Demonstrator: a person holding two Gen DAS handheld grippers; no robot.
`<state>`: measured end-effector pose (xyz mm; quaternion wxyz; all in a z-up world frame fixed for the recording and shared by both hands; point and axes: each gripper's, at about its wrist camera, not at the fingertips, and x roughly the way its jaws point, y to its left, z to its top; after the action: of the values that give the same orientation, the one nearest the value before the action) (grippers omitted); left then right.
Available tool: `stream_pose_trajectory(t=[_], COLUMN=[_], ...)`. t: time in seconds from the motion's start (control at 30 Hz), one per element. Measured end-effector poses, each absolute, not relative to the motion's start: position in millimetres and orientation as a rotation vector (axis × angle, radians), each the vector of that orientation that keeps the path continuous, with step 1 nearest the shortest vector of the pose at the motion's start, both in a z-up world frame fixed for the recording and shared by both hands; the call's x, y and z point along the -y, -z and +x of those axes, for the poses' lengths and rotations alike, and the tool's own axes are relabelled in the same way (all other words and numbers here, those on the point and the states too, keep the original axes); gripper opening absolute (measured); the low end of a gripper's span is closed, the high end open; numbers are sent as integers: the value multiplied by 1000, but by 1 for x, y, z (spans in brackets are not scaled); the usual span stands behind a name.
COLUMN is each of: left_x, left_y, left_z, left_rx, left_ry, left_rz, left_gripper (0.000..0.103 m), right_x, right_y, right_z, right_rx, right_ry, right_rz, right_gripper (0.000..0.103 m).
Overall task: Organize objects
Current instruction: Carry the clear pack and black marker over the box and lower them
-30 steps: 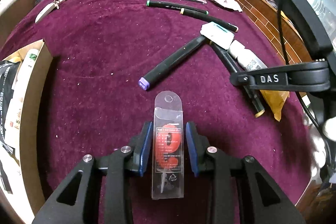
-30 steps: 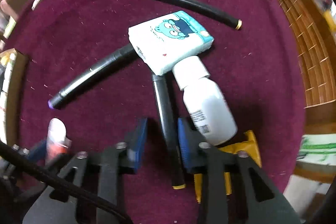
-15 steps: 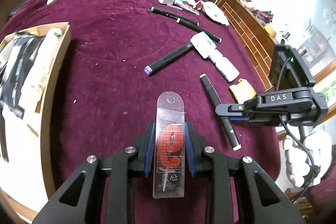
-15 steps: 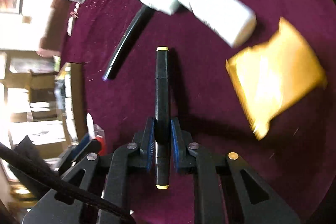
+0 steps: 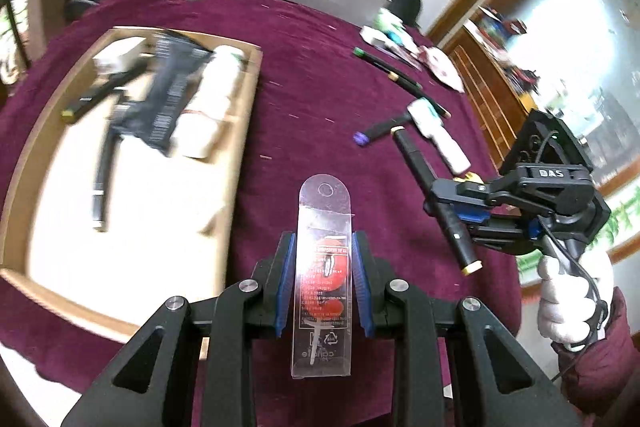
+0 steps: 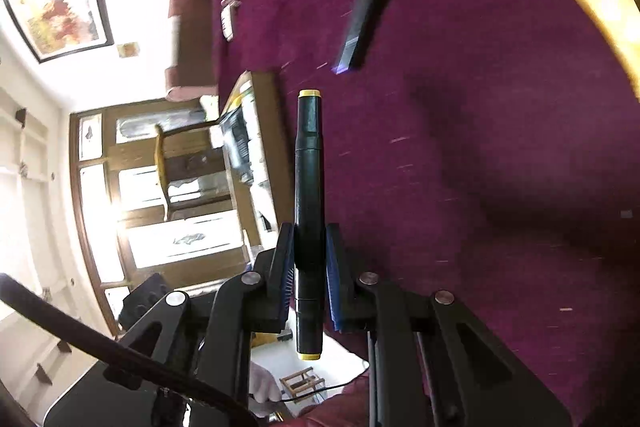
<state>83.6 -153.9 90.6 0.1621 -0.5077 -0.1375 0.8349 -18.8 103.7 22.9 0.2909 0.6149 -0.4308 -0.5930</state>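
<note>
Now, both loads are up off the desk. My left claw (image 5: 323, 281) is clamped on a clear plastic blister pack (image 5: 323, 269) with a red item inside; the pack stands between the blue pads, its hang-hole end pointing forward. My right claw (image 6: 309, 277) is pinched tight on a black marker with yellow ends (image 6: 308, 211), which lies along the fingers, tip forward. Both are held above the maroon cloth (image 5: 320, 131) on the desk.

Step in hand, as I judge it: the carry toward the wooden tray (image 5: 244, 131) at the left, which already holds a dark packet, a white tube and a marker or two.

Next move calls for bringing each claw over bare tray floor, lowering, then easing the pads apart. Purple-capped marker (image 5: 376, 131), white bottle (image 5: 450, 151) and others wait on the cloth.
</note>
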Motion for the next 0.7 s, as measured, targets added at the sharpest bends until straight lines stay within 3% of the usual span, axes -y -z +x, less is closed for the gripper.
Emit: stream_pose_trajectory(t=[0.3,0.7], left_x=[248,325], left_y=[-94,-65], left_z=[67,19], left_rx=[468,412], left_ry=[-2518,-2554], left_rz=[-1451,-1519], left_gripper=[23,23], right_x=[-26,64], right_y=[-41,-29], right_z=[-18,-27], right_rx=[1072,984], right_ry=[1530,1494], right_rz=[1609,1669], right_gripper=[13,13])
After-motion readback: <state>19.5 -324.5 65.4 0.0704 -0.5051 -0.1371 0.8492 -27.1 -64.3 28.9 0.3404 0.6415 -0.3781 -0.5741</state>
